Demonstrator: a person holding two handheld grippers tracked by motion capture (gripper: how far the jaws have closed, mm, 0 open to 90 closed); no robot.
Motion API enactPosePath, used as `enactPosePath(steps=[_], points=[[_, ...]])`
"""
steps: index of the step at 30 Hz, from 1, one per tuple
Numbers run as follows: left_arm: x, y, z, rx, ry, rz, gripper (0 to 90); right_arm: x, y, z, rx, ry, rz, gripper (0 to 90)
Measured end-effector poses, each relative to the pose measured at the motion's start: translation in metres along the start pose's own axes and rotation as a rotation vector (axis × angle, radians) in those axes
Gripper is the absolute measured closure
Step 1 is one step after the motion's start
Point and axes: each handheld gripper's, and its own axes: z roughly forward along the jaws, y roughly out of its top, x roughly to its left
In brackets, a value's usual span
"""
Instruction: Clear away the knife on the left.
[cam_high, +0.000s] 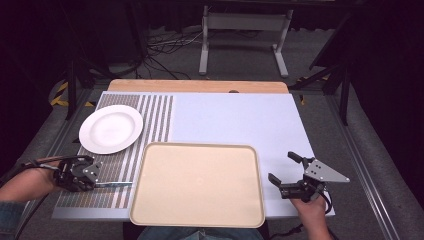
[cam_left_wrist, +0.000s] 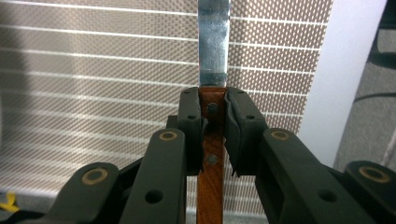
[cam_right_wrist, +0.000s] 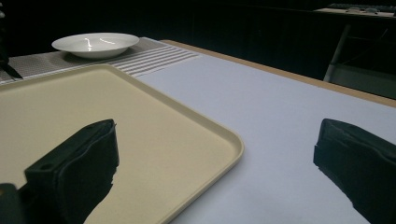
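The knife (cam_left_wrist: 214, 70), with a brown wooden riveted handle and a plain steel blade, lies on the striped woven placemat (cam_high: 112, 192) at the near left of the table, its blade pointing right toward the tray; no writing can be read on it. The left gripper (cam_left_wrist: 214, 109) pinches its handle just behind the blade. Farther off on the mat sits a white plate (cam_high: 111, 128). The beige tray (cam_high: 197, 184) lies near centre. Right of it, the right gripper (cam_high: 283, 171) hovers with jaws spread wide.
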Motion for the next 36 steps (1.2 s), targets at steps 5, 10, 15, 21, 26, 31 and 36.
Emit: enactPosePath(steps=[5,10,15,21,26,31,36], points=[[0.000,0.001,-0.025,-0.053,0.056,-0.029,77.9,0.000,0.000,0.000,0.000,-0.002,0.000,0.6],[0.004,0.002,-0.038,-0.098,0.063,-0.127,77.8,0.000,0.000,-0.001,0.000,-0.002,-0.001,0.6],[0.012,0.000,-0.044,-0.182,-0.002,-0.350,77.8,-0.001,0.000,-0.001,-0.006,0.002,0.006,0.6],[0.013,0.004,-0.049,-0.261,-0.036,-0.416,77.8,-0.002,0.000,-0.001,-0.005,0.000,0.009,0.6],[0.011,0.009,-0.053,-0.318,-0.057,-0.473,77.8,-0.002,0.000,-0.002,-0.009,0.001,0.017,0.6],[0.009,0.014,-0.060,-0.387,-0.068,-0.523,77.8,-0.002,0.000,-0.002,-0.007,0.001,0.021,0.6],[0.006,0.026,-0.064,-0.407,-0.069,-0.572,77.8,-0.002,-0.001,-0.002,-0.006,-0.002,0.023,0.6]])
